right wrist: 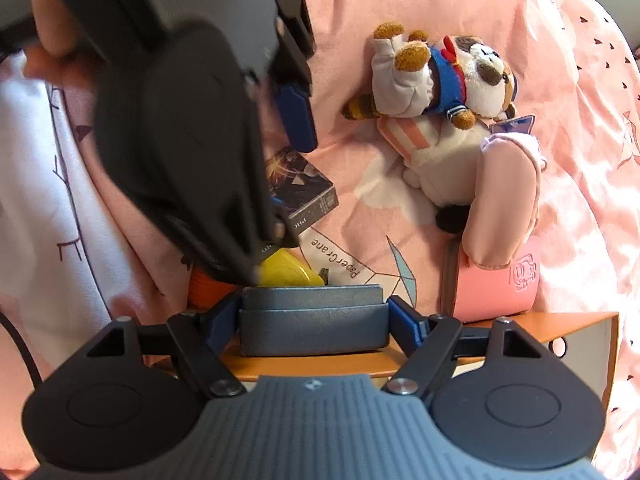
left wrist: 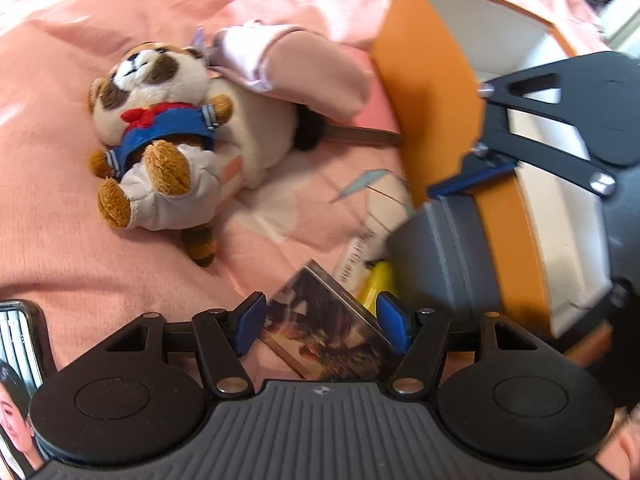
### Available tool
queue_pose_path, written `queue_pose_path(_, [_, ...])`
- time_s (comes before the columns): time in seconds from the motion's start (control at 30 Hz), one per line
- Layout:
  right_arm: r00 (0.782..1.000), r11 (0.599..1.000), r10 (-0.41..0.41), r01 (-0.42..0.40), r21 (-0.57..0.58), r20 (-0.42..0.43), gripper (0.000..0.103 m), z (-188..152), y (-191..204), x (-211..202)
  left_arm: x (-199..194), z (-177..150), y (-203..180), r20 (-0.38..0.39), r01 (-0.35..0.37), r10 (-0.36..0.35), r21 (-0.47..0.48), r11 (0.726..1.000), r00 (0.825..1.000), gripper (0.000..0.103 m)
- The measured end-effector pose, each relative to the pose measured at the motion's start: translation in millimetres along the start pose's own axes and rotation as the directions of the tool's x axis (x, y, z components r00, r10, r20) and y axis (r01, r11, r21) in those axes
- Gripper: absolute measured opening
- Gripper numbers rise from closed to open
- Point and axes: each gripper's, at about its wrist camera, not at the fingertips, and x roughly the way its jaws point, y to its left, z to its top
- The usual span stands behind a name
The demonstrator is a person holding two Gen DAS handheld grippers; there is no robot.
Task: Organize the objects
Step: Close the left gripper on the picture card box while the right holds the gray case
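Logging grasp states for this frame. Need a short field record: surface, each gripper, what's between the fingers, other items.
surface: pink bedspread
left gripper: open; card box lies between its fingers, not pinched
right gripper: fingers closed on grey case, over the orange box edge
other items: sailor plush toy, yellow tape measure, phone at the picture's edge

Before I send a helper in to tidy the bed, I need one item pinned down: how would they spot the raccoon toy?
Start from the pink bedspread and the orange box on it. Beside the box lie two plush toys; the raccoon plush lies on the cream pink-eared plush. Only it has brown-and-white fur, a blue sailor collar, a red bow and a striped tail.
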Motion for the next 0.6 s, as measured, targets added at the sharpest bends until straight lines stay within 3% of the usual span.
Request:
queue_pose_path(0.17, [1.000,1.000,0.014,-0.014,-0.011,0.011,0.078,-0.8,-1.6,0.7,13.0,1.3,-6.7,-0.010,-0.073,0.073,-0.057,0.996,0.997,0.074])
queue_pose_path(0.27, [1.000,1.000,0.020,-0.020,0.009,0.007,0.078,-2.4,-5.0,4.2,22.0,0.5,-13.3,-0.005,-0.117,0.117,-0.071,0.991,0.993,0.079])
queue_pose_path(0.47, [1.000,1.000,0.019,-0.019,0.019,0.018,0.078,-6.2,-5.9,7.4,26.1,-0.8,-8.5,0.014,-0.105,0.107,-0.112,0.988,0.994,0.085])
queue_pose_path(0.6, [0.999,1.000,0.018,-0.019,0.013,0.029,0.077,-6.1,-5.8,4.4,21.3,-5.4,-8.0,0.014,-0.126,0.128,-0.076,0.989,0.992,0.074])
